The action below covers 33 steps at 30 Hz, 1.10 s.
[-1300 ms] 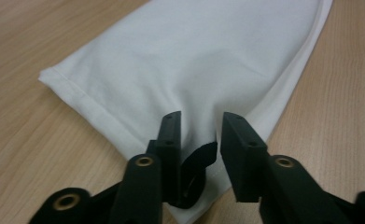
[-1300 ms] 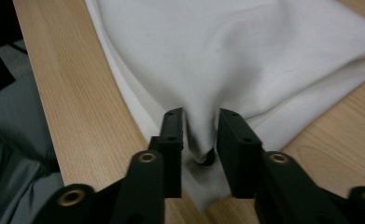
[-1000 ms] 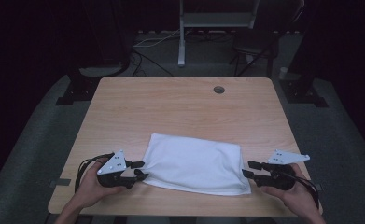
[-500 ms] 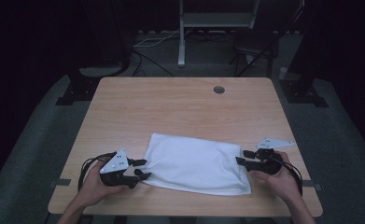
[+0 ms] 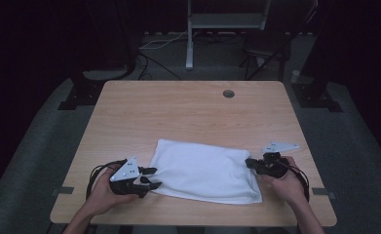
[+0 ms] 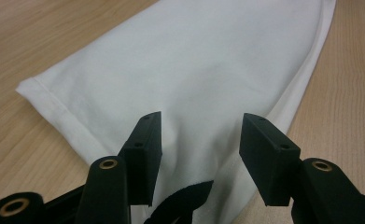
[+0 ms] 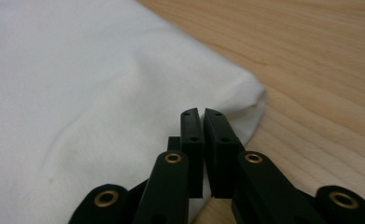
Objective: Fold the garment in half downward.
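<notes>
White cloth (image 5: 205,170) lies near the tabletop's (image 5: 188,112) front edge; left gripper (image 5: 149,176) gapes over it, right gripper (image 5: 249,162) has just pinched its edge.

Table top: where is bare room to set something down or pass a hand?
The table is bare wood from the white cloth back to its far edge, broken by the round grommet. The near edge is crowded: cloth between the left hand-held gripper and right hand-held gripper.
</notes>
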Each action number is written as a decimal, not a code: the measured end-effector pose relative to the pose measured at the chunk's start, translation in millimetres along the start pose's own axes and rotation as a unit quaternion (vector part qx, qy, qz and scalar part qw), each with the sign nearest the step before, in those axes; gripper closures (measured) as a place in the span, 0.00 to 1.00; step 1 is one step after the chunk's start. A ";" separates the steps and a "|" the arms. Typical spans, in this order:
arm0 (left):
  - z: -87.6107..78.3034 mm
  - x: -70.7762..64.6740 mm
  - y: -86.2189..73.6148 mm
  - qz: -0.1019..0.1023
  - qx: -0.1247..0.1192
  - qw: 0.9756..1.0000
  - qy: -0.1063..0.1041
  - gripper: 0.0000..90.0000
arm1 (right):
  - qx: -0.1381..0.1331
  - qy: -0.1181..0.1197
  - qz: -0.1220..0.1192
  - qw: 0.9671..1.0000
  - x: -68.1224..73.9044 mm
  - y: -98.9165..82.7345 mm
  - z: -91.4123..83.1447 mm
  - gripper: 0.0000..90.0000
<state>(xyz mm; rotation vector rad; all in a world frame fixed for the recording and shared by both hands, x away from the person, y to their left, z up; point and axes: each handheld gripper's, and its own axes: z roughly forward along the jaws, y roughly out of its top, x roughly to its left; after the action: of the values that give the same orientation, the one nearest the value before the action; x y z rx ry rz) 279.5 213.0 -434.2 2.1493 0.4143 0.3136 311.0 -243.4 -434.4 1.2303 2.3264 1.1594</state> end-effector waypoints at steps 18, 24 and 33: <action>-7.0 1.8 -5.8 0.000 0.007 1.000 0.002 0.54 | -0.015 -0.018 -0.055 0.998 18.9 -7.4 -27.9 0.69; -7.2 -1.2 -9.6 0.009 0.010 1.000 0.000 0.59 | -0.028 0.043 -0.106 0.993 39.8 -25.2 -50.3 0.58; -4.9 -1.1 -9.0 0.003 0.023 1.000 0.009 0.68 | 0.018 0.068 -0.140 0.988 50.0 -46.5 -43.7 0.84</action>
<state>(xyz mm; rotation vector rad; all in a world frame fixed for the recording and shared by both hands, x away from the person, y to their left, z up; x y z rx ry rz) 275.1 221.1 -438.9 2.1947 0.4286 0.3293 229.9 -242.1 -434.9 0.8215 2.5293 1.1375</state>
